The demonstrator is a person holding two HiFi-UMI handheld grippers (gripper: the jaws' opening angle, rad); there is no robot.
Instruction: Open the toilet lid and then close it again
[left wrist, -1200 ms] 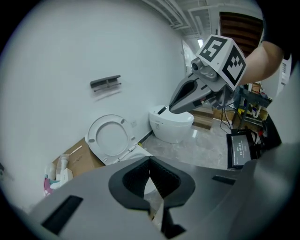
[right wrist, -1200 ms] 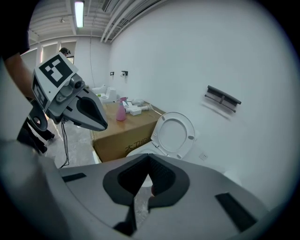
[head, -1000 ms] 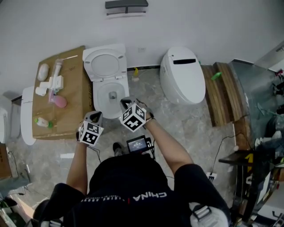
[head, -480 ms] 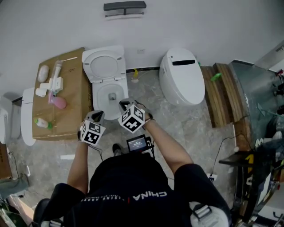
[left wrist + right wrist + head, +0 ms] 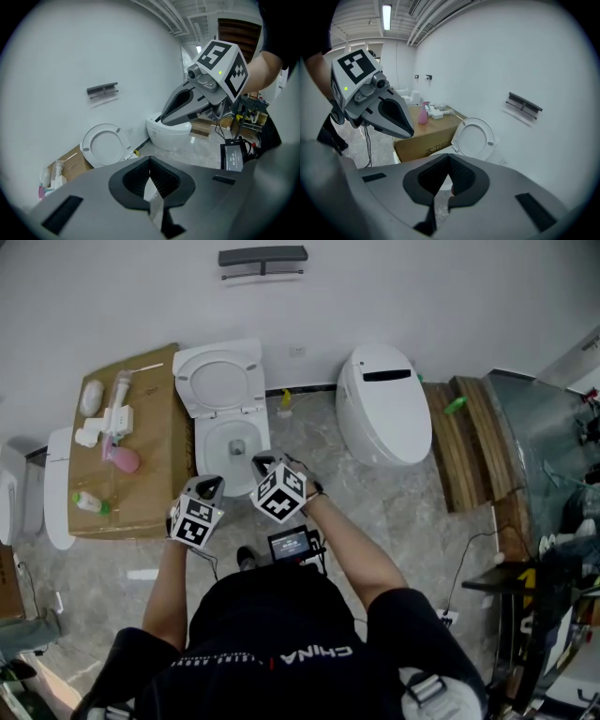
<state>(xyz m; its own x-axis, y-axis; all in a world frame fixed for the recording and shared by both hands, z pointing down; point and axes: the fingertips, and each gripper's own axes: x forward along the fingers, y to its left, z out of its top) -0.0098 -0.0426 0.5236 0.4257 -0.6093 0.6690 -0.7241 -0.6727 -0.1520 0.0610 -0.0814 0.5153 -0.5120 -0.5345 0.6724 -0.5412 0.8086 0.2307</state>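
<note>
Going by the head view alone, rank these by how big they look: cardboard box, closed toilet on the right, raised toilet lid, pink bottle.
Largest to smallest:
1. cardboard box
2. closed toilet
3. raised toilet lid
4. pink bottle
No two look alike; each step down is plain.

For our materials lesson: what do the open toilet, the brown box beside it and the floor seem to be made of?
Toilet: likely glazed ceramic, glossy white; its raised seat and lid may be plastic. Box: cardboard, matte brown with sharp folded edges. Floor: polished stone or stone-look tile, grey, veined, faintly shiny; which one cannot be told.
</note>
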